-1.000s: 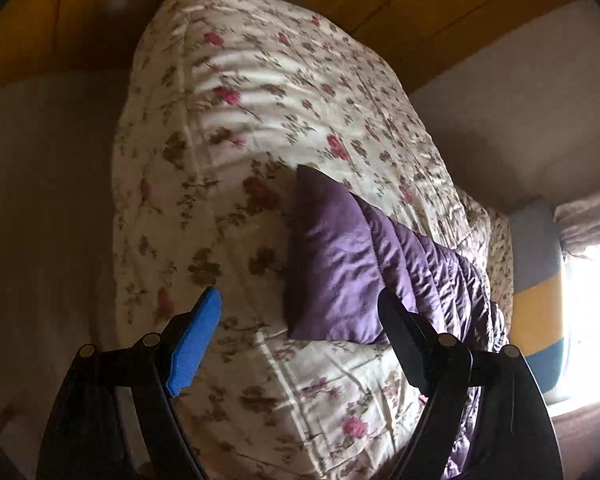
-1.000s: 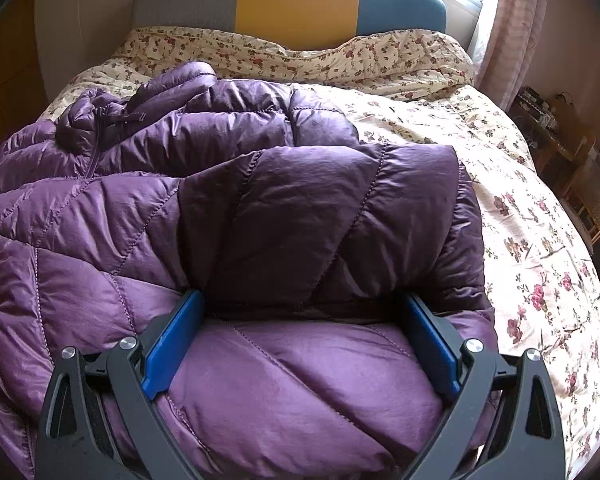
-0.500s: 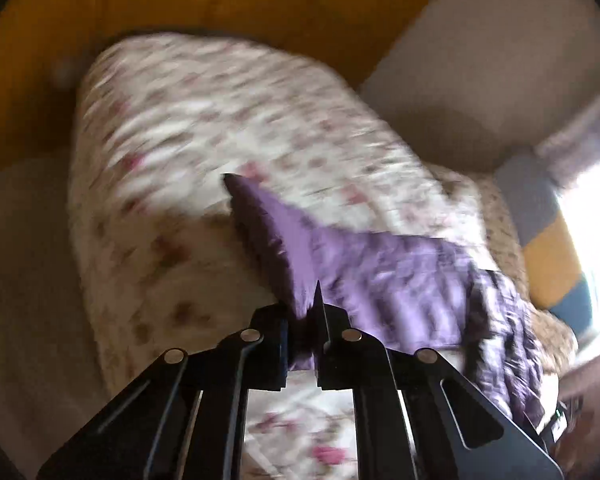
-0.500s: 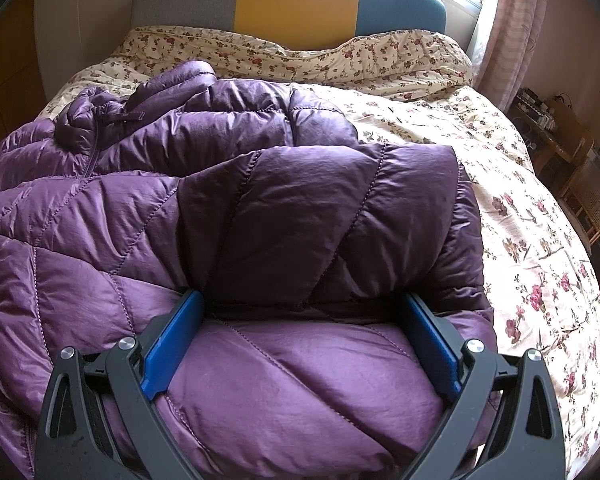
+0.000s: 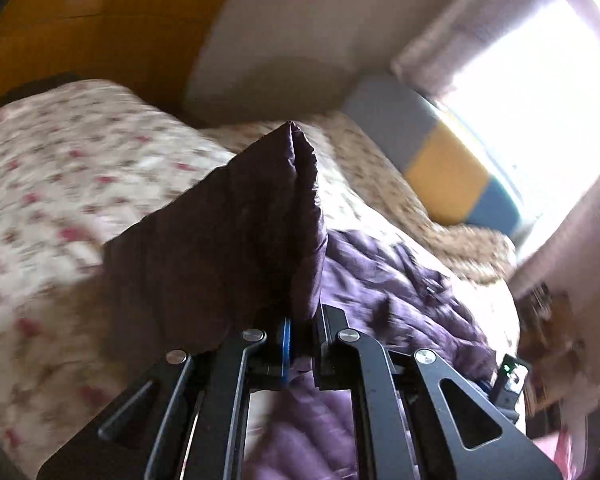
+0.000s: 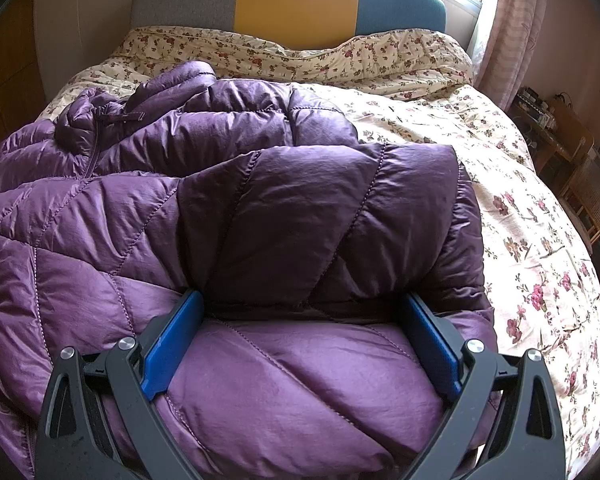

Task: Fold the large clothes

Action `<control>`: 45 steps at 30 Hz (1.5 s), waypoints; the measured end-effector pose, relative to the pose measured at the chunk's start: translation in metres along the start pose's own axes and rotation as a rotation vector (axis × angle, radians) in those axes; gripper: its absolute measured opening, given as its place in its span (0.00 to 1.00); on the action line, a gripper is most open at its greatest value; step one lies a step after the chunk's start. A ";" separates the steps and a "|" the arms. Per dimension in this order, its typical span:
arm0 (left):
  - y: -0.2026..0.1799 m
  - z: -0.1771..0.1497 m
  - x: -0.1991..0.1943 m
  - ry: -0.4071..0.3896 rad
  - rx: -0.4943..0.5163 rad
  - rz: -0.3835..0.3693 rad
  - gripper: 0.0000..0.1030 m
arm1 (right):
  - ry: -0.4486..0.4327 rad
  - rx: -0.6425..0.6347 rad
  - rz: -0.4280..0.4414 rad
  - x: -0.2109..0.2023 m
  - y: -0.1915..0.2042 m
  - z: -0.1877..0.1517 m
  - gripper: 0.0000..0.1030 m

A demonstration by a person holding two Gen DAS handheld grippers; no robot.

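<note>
A purple quilted down jacket [image 6: 284, 216] lies on the floral bed [image 6: 532, 248], its right side folded over. My left gripper [image 5: 302, 336] is shut on a flap of the jacket [image 5: 236, 240] and holds it lifted, standing up in front of the camera. The rest of the jacket [image 5: 400, 292] lies to the right on the bed in that view. My right gripper [image 6: 300, 340] is open, its blue pads [image 6: 172, 340] resting on the jacket's near part, below the folded edge.
A grey, yellow and blue headboard [image 6: 292, 0] stands at the bed's far end. A window and pink curtain [image 6: 520, 28] are at the right, with a cluttered wooden shelf [image 6: 556, 136] beside the bed. A wooden wall [image 5: 92, 28] lies past the bed's foot.
My left gripper went from open over the jacket's corner to shut on it, then lifted the flap and swung toward the headboard. My right gripper has stayed still and open.
</note>
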State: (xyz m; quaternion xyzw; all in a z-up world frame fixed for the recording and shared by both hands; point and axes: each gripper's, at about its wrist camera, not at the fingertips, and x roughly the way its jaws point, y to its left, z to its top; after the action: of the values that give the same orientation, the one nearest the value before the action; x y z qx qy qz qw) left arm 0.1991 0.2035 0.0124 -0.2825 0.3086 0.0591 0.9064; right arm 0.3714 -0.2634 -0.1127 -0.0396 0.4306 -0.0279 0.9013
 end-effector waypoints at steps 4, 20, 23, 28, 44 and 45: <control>-0.044 -0.004 0.039 0.059 0.062 -0.080 0.07 | 0.000 0.001 0.001 0.000 0.000 0.000 0.94; -0.172 -0.060 0.151 0.309 0.212 -0.375 0.07 | 0.000 0.002 0.002 0.000 0.000 0.000 0.94; -0.186 -0.072 0.165 0.354 0.232 -0.412 0.07 | 0.000 0.002 0.002 0.001 0.000 0.000 0.94; -0.191 -0.086 0.180 0.409 0.243 -0.418 0.08 | 0.000 0.000 0.000 0.000 0.000 0.000 0.94; -0.157 -0.069 0.137 0.313 0.250 -0.348 0.47 | -0.031 0.083 0.127 -0.038 -0.007 0.012 0.70; -0.153 -0.067 0.135 0.302 0.241 -0.332 0.47 | -0.039 0.091 0.176 -0.046 -0.004 0.015 0.69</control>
State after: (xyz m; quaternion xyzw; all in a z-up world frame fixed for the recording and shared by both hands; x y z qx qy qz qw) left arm 0.3153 0.0303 -0.0388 -0.2250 0.3948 -0.1709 0.8743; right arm 0.3545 -0.2632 -0.0669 0.0389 0.4130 0.0323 0.9093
